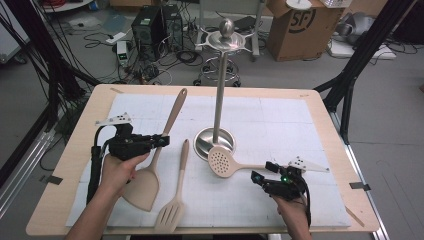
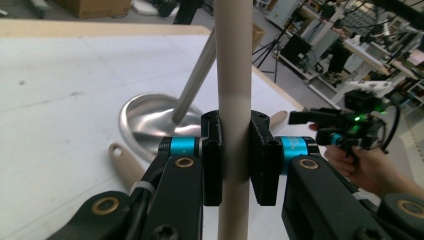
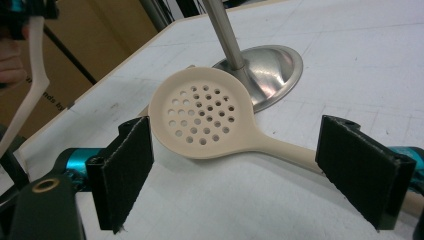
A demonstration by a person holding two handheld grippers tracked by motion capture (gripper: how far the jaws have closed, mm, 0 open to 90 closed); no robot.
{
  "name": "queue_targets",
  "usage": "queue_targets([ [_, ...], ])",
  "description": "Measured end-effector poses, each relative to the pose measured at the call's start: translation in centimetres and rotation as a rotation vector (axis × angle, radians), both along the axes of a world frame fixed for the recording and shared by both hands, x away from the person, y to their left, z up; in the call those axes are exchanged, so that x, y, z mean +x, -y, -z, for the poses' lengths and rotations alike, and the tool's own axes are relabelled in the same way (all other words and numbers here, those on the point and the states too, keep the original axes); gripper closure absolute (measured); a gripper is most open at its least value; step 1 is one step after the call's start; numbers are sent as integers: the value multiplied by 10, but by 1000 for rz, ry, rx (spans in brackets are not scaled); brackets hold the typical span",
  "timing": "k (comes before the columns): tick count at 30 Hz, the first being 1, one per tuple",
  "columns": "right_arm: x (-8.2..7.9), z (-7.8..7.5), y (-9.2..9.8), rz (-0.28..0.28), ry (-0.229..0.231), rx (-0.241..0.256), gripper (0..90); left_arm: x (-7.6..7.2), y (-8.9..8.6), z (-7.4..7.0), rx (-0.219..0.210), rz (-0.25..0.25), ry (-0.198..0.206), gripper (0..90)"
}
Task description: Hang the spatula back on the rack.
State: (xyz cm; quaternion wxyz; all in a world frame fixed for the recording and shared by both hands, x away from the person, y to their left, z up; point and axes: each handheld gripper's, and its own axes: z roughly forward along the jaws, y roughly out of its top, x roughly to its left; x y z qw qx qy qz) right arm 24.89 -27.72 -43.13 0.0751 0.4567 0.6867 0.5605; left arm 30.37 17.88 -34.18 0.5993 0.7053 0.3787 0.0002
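Left gripper [image 1: 162,140] was clamped on the turner [image 1: 157,161] handle, jaws shut tight on both sides of the shaft; the left gripper view showed the same grip [image 2: 235,150] on the turner [image 2: 233,75]. Taking the stand [image 1: 216,132] as reference: the turner sat left of its base, blade toward the person, handle tip pointing away toward the far table edge. Whether the blade touched the mat [image 1: 280,120] or was lifted, couldn't tell. Slotted turner [image 1: 175,197] lay flat on the mat between the turner and the stand base, near-left of the base, free of both grippers. Skimmer [image 1: 223,162] lay just in front of the base, bowl edge touching or overlapping the base rim, handle running right. Right gripper [image 1: 263,172] was right-front of the base, jaws wide open, straddling the skimmer handle without contact; the right gripper view showed the gripper [image 3: 250,170] with the skimmer [image 3: 200,120] bowl ahead and the stand [image 3: 265,62] base behind it. Right hand [image 1: 292,212] held that gripper low over the mat. Table [image 1: 330,115] carried the mat.
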Motion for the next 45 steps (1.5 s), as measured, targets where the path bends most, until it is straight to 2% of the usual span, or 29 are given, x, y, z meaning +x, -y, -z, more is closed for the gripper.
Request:
queue_targets([
  [4, 0, 0, 0, 0, 3, 1, 147, -4, 7, -13, -70, 21, 26, 784],
  [7, 0, -1, 0, -1, 2, 2, 147, -7, 12, -23, -82, 29, 58, 783],
  [12, -1, -1, 1, 2, -1, 5, 147, -12, 15, -34, -135, 30, 92, 783],
  [15, -1, -1, 1, 1, -1, 6, 147, -14, 16, -37, -173, 45, 92, 783],
  [21, -1, -1, 0, 2, 2, 4, 147, -25, 28, -44, -191, 42, 125, 783],
  [24, -1, -1, 1, 3, -1, 9, 147, -32, 38, -56, -162, 55, 172, 783],
  [25, -1, -1, 1, 4, 2, 7, 147, -33, 41, -61, -161, 62, 177, 783],
  [29, -1, -1, 2, 6, 2, 10, 147, -33, 49, -71, -164, 63, 188, 783],
  [32, -1, -1, 3, 6, 9, 10, 147, -34, 54, -74, -184, 61, 194, 783],
  [36, -1, -1, 3, 6, 5, 15, 147, -37, 63, -76, -186, 77, 201, 783],
  [41, -1, -1, 3, 7, 4, 17, 147, -36, 76, -82, -168, 82, 216, 783],
  [45, -1, -1, 4, 7, 5, 17, 147, -31, 82, -83, -170, 58, 214, 783],
])
